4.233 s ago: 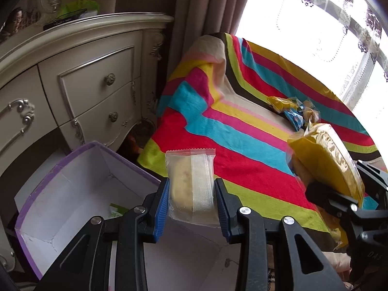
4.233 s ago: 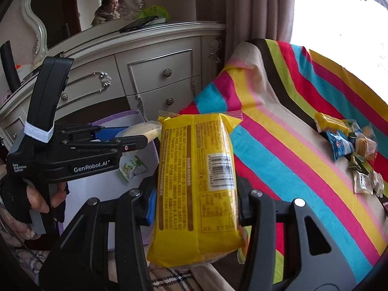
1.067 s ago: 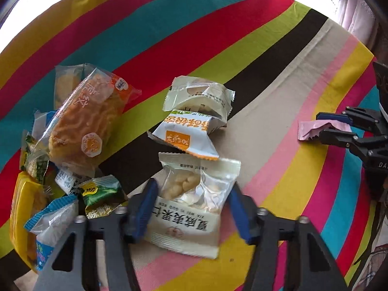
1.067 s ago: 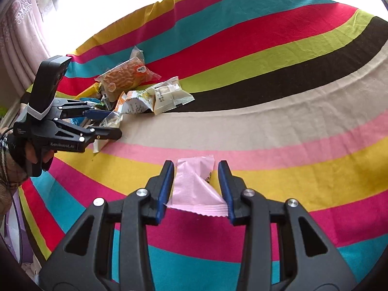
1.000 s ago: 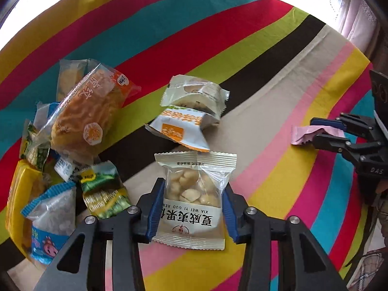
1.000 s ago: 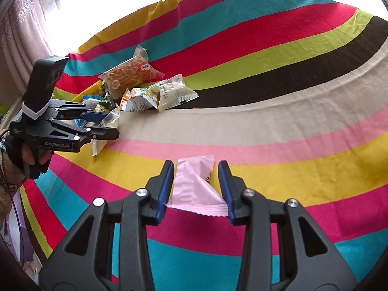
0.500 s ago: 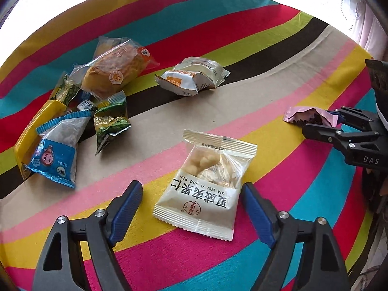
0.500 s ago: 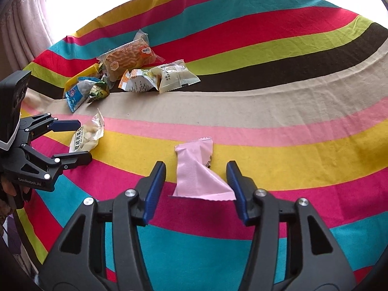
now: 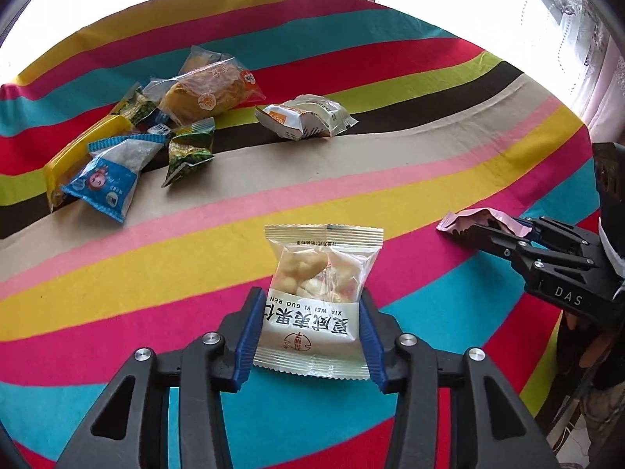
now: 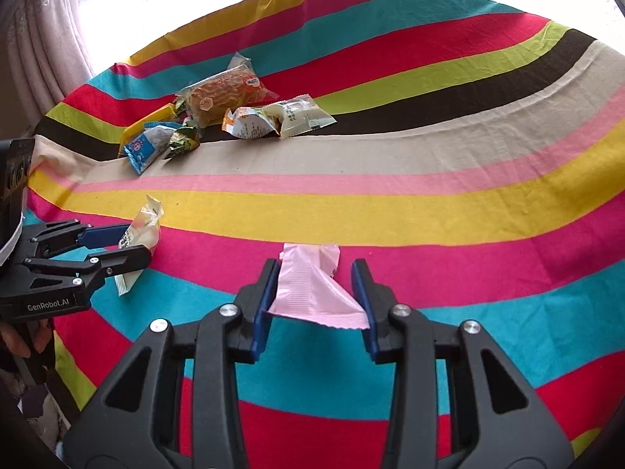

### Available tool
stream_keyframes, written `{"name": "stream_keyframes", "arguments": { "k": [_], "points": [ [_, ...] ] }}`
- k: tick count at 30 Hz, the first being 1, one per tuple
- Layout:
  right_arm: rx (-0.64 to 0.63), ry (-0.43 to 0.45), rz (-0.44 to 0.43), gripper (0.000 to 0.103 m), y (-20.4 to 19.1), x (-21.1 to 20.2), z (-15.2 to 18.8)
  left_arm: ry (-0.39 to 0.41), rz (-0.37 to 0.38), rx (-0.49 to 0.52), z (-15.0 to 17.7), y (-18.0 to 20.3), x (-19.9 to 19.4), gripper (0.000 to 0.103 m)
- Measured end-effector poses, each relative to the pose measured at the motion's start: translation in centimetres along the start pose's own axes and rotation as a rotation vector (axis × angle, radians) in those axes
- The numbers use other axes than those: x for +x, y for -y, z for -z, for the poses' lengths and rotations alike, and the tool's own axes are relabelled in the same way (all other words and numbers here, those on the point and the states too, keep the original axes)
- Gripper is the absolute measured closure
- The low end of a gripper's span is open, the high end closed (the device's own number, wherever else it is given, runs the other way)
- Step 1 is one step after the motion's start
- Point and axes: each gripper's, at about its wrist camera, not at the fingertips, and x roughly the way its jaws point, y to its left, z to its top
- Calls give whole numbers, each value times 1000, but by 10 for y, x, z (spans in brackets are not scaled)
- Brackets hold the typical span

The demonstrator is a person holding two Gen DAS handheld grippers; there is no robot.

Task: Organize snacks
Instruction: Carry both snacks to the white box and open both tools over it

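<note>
My left gripper (image 9: pixel 310 336), jaws just closed, clamps the nut packet (image 9: pixel 318 305) printed "XIA WEI YI GUO REN". Right gripper (image 10: pixel 316 301), also just closed, pinches the pink packet (image 10: pixel 312 289) nearby.

A striped cloth (image 9: pixel 390 179) in yellow, pink, red, teal, lime, brown and beige bands fills most of both views. A pale patterned curtain (image 9: pixel 593 39) hangs at the upper right of the left wrist view, against bright window light.
</note>
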Motion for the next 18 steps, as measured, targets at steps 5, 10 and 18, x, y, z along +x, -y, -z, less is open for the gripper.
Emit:
{"name": "stream_keyframes", "arguments": {
  "k": [5,10,18],
  "points": [
    [-17,8,-32,61,-22,-18,12,14,-32,-9,21,7,-29,56],
    [-54,20,-63,61,-47,-31,20,25,-59,-28,41,11,-53,56],
    [-92,53,-84,61,-81,-47,28,40,-85,-63,71,2,-85,56]
  ]
}}
